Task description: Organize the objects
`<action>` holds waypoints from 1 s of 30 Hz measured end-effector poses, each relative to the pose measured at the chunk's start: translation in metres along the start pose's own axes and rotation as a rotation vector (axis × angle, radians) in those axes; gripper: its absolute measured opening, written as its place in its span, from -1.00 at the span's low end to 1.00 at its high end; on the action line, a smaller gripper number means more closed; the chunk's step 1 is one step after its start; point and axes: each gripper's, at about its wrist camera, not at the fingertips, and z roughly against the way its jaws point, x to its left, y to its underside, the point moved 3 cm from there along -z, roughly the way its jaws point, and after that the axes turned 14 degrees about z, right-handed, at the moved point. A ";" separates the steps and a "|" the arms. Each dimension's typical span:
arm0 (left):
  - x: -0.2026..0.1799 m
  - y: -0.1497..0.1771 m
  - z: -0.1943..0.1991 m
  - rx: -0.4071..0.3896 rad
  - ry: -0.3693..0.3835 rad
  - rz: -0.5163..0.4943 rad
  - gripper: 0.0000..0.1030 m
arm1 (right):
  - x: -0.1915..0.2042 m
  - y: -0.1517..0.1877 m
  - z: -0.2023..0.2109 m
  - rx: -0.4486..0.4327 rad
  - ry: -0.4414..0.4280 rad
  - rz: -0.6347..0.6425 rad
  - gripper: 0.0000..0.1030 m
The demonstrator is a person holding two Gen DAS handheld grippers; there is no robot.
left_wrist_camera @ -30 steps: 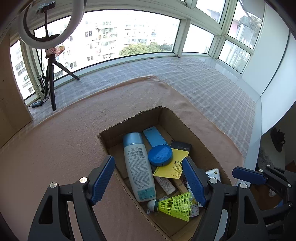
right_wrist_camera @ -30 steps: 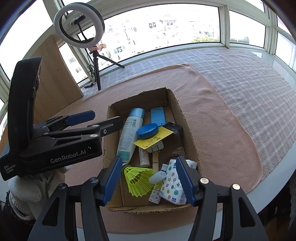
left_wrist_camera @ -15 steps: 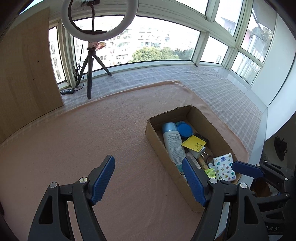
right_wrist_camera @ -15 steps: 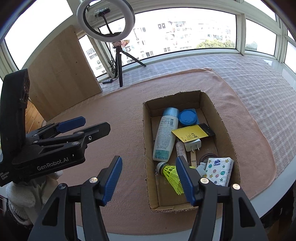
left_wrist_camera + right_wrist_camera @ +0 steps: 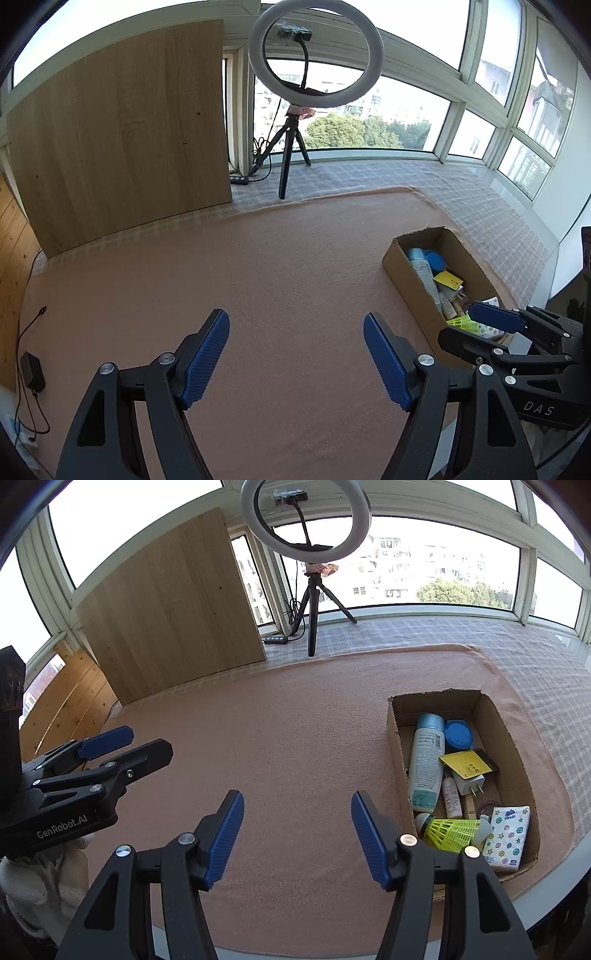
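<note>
A cardboard box stands at the right on the pink cloth. In it lie a white bottle with a blue cap, a blue round lid, a yellow card, a white plug, a yellow shuttlecock and a tissue pack. The box also shows in the left wrist view. My right gripper is open and empty, left of the box. My left gripper is open and empty over bare cloth, further left.
A ring light on a tripod stands at the back by the windows. A wooden board leans at the back left. A checked cloth covers the far surface. The table's front edge is close behind the box.
Both grippers have pulled back and to the left, away from the box. The box now sits far to the right in both views. Both stay open.
</note>
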 end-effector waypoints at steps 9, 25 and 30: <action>0.088 0.006 0.040 -0.040 -0.106 0.106 0.52 | 0.068 -0.027 -0.013 -0.024 -0.052 0.092 0.11; 0.174 0.050 0.068 -0.036 -0.240 0.241 0.58 | 0.130 -0.023 -0.038 -0.005 -0.069 0.207 0.12; 0.180 0.053 0.064 -0.023 -0.249 0.249 0.59 | 0.135 -0.020 -0.040 -0.004 -0.057 0.219 0.12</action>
